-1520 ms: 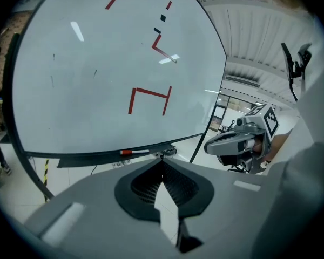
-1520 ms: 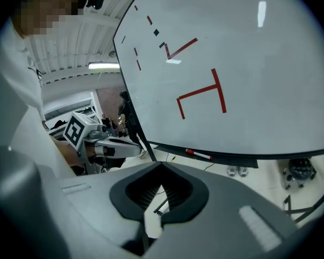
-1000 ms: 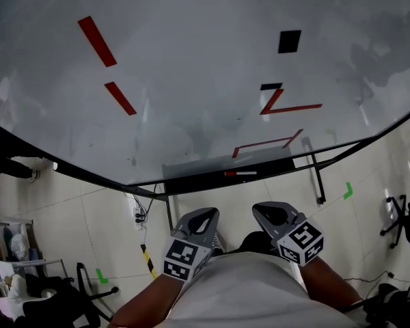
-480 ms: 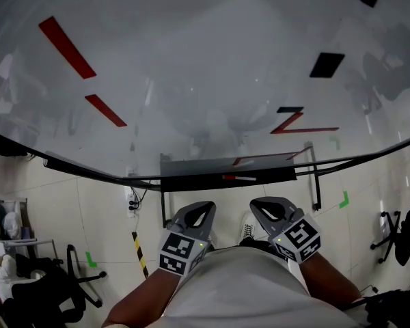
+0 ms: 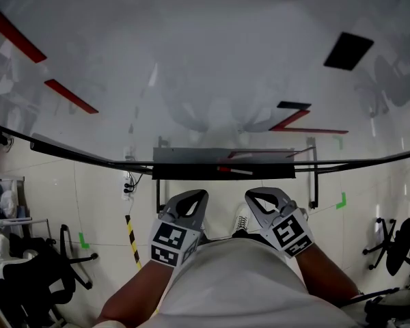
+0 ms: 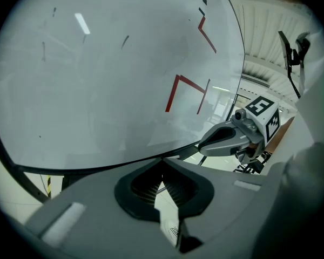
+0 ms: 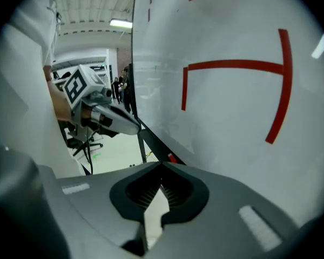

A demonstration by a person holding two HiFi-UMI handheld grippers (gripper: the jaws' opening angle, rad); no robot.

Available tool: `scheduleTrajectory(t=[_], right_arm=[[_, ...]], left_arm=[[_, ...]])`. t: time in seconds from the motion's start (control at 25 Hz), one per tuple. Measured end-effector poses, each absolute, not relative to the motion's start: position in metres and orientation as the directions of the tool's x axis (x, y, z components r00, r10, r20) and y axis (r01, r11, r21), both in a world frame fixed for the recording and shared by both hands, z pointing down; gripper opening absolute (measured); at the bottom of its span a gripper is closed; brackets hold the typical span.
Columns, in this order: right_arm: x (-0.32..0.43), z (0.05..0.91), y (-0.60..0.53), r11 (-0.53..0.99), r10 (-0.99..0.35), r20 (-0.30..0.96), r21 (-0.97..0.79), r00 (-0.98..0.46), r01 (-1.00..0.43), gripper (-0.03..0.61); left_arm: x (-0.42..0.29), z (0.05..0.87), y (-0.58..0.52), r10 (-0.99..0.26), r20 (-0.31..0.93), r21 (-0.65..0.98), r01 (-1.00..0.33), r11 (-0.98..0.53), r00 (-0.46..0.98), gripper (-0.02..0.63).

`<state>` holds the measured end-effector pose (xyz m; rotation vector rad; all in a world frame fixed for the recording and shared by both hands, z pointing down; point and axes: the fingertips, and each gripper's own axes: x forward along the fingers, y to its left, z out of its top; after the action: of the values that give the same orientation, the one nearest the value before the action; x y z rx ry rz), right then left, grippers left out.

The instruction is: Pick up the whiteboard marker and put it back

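Two grippers sit low and centre in the head view, left gripper and right gripper. The marker lies on the tray under the whiteboard, just above the right gripper and apart from it.

Left gripper view: jaws closed, holding nothing.

Right gripper view: jaws closed and empty, with the marker's red end just above them. The next step probably needs these jaws opened wide, then closed across the marker's middle.
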<state>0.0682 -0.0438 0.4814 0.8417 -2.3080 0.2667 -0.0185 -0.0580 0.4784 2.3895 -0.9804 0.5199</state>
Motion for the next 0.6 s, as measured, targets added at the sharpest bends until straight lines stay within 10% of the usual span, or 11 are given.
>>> scheduleTrajectory(t=[0.6], right_arm=[[0.077, 0.529, -0.081, 0.802, -0.512, 0.758, 0.253, -0.404, -0.542, 0.072]], left_arm=[[-0.028, 0.493, -0.047, -0.532, 0.540, 0.343, -0.748, -0.568, 0.652, 0.017]])
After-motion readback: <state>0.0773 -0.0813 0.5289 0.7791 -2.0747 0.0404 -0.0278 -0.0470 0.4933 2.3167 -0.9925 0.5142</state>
